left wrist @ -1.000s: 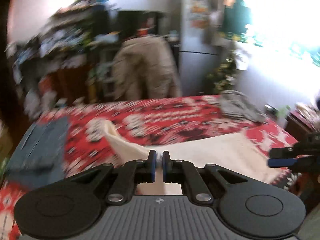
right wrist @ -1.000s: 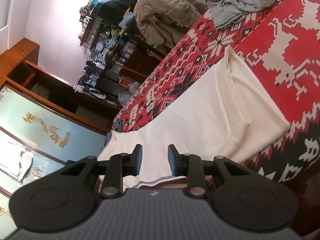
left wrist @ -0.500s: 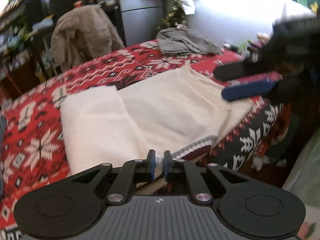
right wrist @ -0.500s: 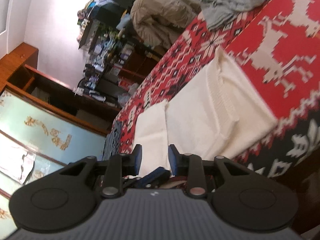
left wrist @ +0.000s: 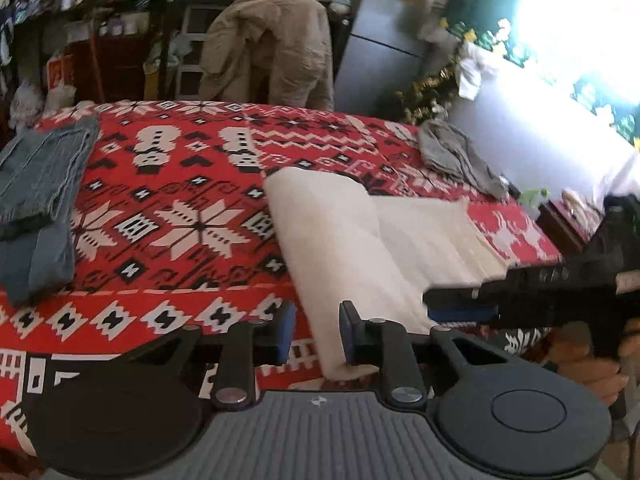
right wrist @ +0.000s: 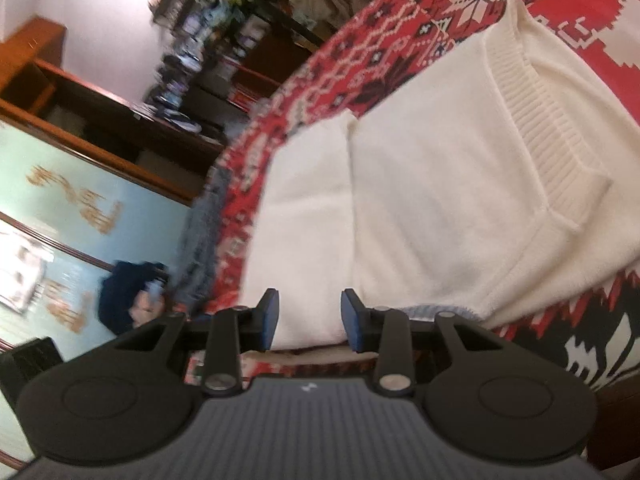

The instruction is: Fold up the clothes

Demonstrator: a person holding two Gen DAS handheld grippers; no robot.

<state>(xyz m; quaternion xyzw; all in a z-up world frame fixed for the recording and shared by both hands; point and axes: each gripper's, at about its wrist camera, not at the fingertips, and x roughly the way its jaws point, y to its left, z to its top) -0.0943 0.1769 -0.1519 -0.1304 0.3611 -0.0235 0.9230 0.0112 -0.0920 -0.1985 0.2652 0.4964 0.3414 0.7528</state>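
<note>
A cream knitted sweater (left wrist: 360,240) lies folded on the red patterned blanket (left wrist: 180,220), one half lapped over the other. My left gripper (left wrist: 316,336) is at its near corner. The jaws are opening; the corner lies loose between them and the pads do not press it. My right gripper (right wrist: 310,322) sits at the sweater's (right wrist: 440,200) near edge. Its jaws are opening too, with cloth between them and a gap on both sides. In the left wrist view the right gripper (left wrist: 464,308) reaches in from the right over the sweater's hem.
Folded jeans (left wrist: 36,200) lie at the blanket's left end. A crumpled grey garment (left wrist: 452,156) lies at the far right. A beige jacket (left wrist: 272,48) hangs on a chair behind, beside a grey fridge (left wrist: 380,60). The blanket's edge drops off just below both grippers.
The left jaws were shut on the sweater's edge and now stand apart, with the cloth lying flat. The right jaws have widened a little. Both grippers have dropped closer to the near edge.
</note>
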